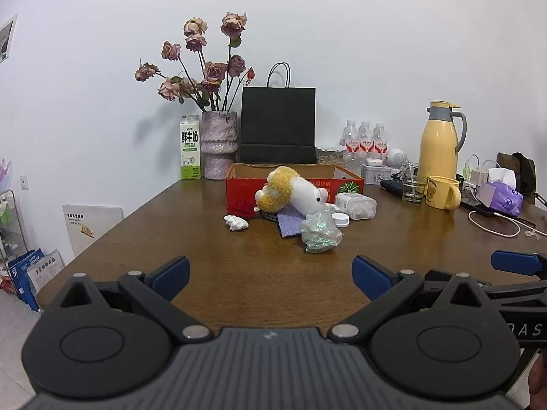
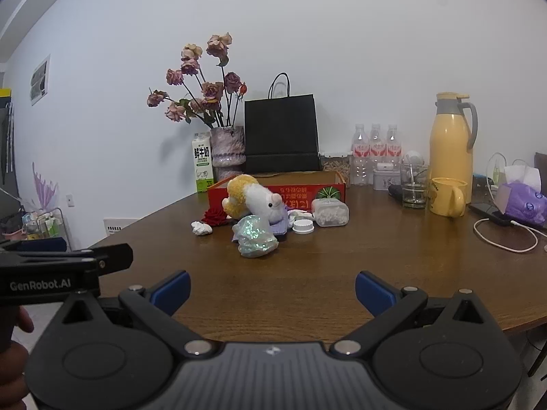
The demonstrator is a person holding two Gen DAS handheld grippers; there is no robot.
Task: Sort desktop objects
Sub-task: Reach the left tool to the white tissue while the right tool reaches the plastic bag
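Both tongs, left tongs (image 1: 270, 275) and right tongs (image 2: 271, 290), hover level, wide open and empty, above the table (image 1: 239, 273)

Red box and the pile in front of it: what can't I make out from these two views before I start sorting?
- Red box interior: both views look low, and its front wall and the plush toy hide it.
- Purple cloth: mostly covered by the toy and the shiny wrap in both views.
- Red flower: the toy partly hides it in the left view.
- Jar contents: too small to identify.
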